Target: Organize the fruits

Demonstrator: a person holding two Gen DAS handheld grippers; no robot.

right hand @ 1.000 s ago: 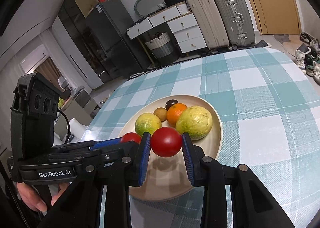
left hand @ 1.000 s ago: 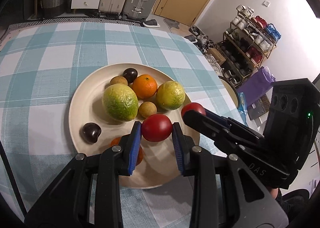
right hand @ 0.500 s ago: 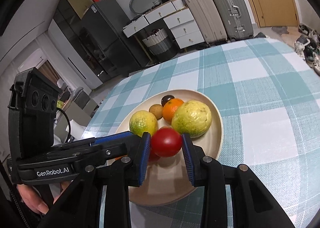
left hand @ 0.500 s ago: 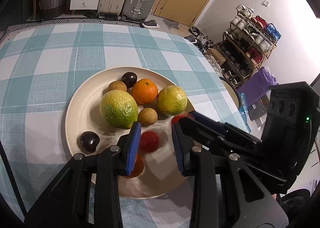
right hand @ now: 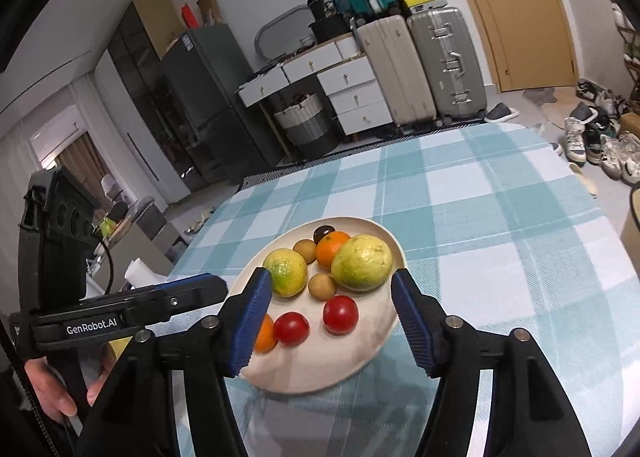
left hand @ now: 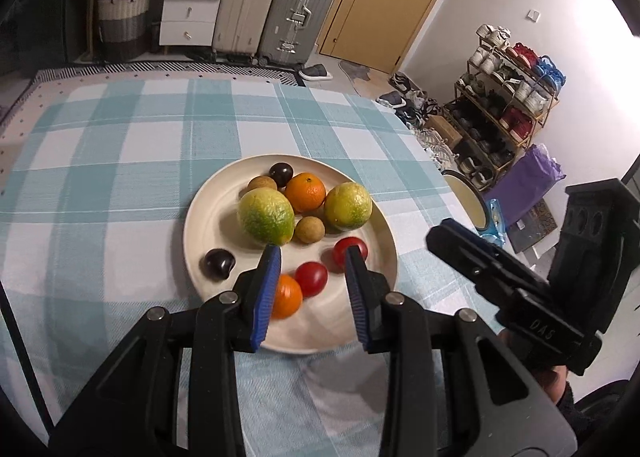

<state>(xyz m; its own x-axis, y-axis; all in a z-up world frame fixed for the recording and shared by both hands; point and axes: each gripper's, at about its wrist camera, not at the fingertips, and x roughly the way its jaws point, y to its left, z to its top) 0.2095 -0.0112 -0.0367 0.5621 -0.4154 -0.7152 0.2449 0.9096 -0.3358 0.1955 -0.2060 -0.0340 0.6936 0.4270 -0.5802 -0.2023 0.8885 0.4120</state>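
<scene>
Fruits lie together on a cream plate (right hand: pixel 372 361) on the checked bench (right hand: pixel 500 225). From left to right along the plate's near side: a small orange (right hand: pixel 265 333), a red tomato (right hand: pixel 291 329), a second red tomato (right hand: pixel 340 314). Behind them sit two yellow-green citrus, an orange and small brown and dark fruits. The left gripper (left hand: pixel 312 289) has its jaws narrowly apart, holding nothing. The right gripper (right hand: pixel 332 321) has just been opening; its jaws stand wide, gripping nothing, above the tomatoes.
</scene>
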